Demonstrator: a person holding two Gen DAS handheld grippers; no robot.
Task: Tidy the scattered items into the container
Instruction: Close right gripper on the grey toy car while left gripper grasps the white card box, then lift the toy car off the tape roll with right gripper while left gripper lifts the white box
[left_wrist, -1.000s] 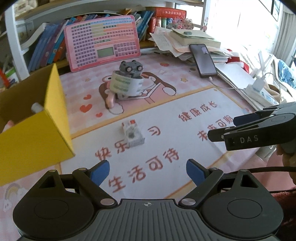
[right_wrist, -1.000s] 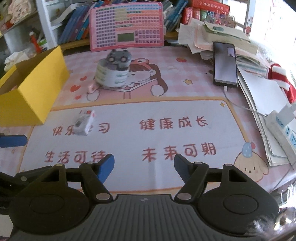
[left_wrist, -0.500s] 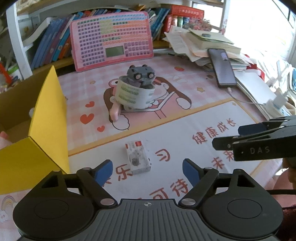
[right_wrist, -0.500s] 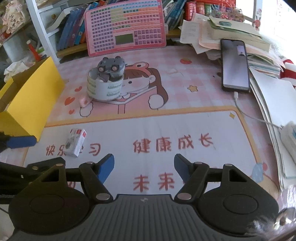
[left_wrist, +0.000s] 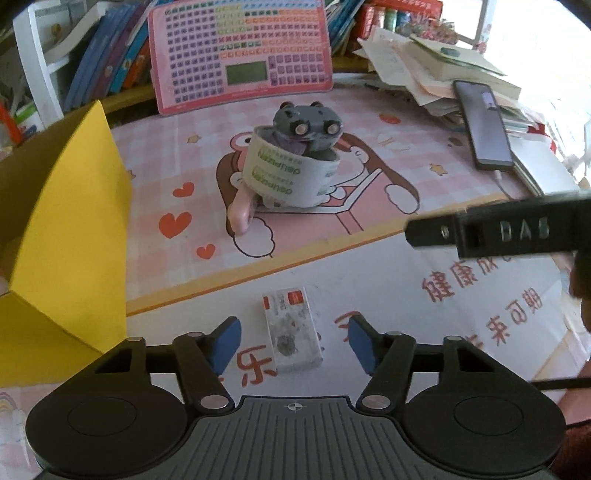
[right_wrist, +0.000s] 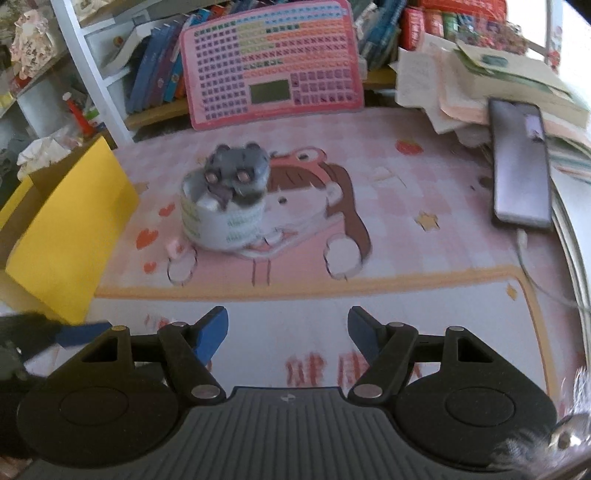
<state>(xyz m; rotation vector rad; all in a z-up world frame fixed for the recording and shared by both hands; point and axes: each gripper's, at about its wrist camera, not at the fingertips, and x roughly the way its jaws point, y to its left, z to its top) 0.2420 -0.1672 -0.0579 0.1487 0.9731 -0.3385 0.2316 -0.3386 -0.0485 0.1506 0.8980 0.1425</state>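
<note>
while both jaws spread, "nezaoneo" tape roll (left_wrist: 288, 177) beyond left gripper (left_wrist: 293, 341), "das" right gripper (right_wrist: 288, 332)

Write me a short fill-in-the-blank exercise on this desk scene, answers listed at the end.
1. The small white box lies between the fingers of the ____ gripper.
2. The grey toy sits inside a roll of ____.
3. The cardboard container has a ____ outer wall.
4. The right gripper holds ____.

Answers: left; tape; yellow; nothing
</note>
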